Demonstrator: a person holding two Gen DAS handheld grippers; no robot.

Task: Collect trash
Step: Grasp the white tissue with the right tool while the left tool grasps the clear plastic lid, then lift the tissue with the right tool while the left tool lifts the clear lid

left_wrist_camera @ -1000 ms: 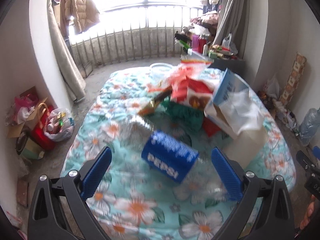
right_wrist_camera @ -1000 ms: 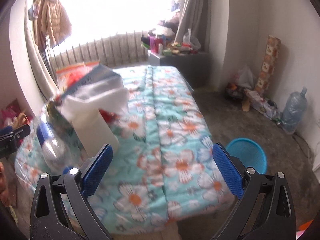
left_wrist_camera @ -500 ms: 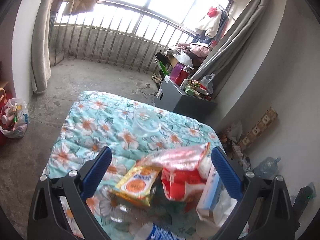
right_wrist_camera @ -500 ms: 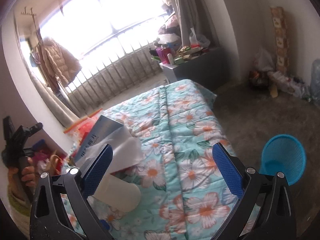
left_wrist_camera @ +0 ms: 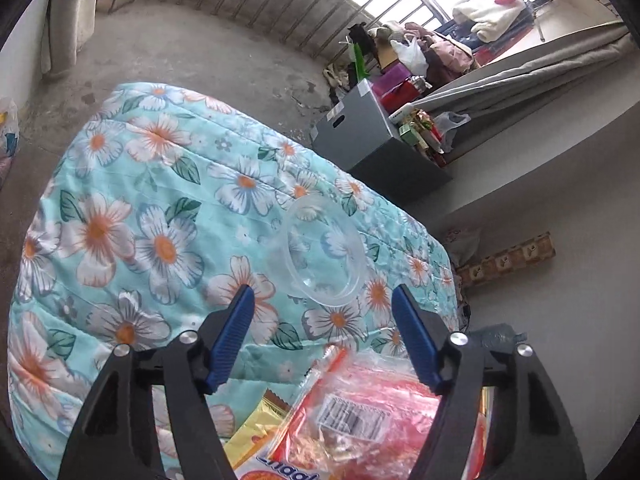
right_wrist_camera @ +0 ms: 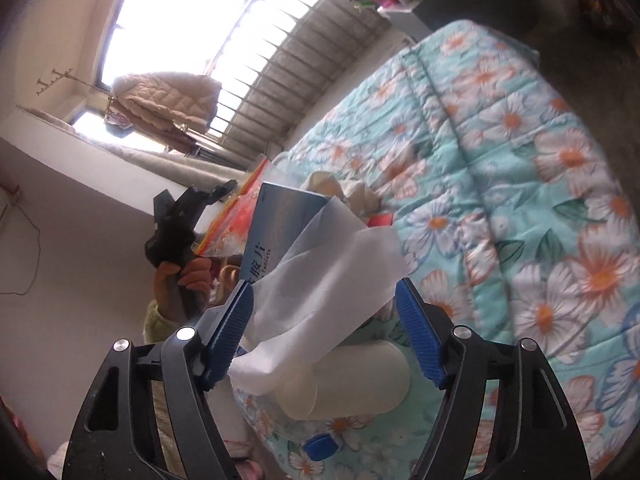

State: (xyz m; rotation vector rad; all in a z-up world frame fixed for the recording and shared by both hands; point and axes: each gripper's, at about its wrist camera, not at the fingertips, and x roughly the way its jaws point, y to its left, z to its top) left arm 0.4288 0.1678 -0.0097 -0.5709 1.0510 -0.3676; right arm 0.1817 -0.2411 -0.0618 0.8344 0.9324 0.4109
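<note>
- quilted turquoise floral cloth cover (left_wrist_camera: pixel 132 184): soft, matt, stitched
- clear round plastic container (left_wrist_camera: pixel 320 256): glossy, see-through
- red crinkly plastic snack bag (left_wrist_camera: pixel 360 412): shiny
- thin white tissue sheet (right_wrist_camera: pixel 320 292): matt paper, semi-sheer
- blue cardboard tablet box (right_wrist_camera: pixel 276 224): smooth
- grey concrete floor (left_wrist_camera: pixel 180 52): rough, stained

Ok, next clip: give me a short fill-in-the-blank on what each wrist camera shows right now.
1. The clear plastic container lies on a quilt printed with ____.
2. Between the right tool's closing fingers hangs a white ____.
3. The box behind it is coloured ____.
4. The barcode label sits on the ____ plastic bag under the left tool.

Missing words: flowers; tissue; blue; red
</note>
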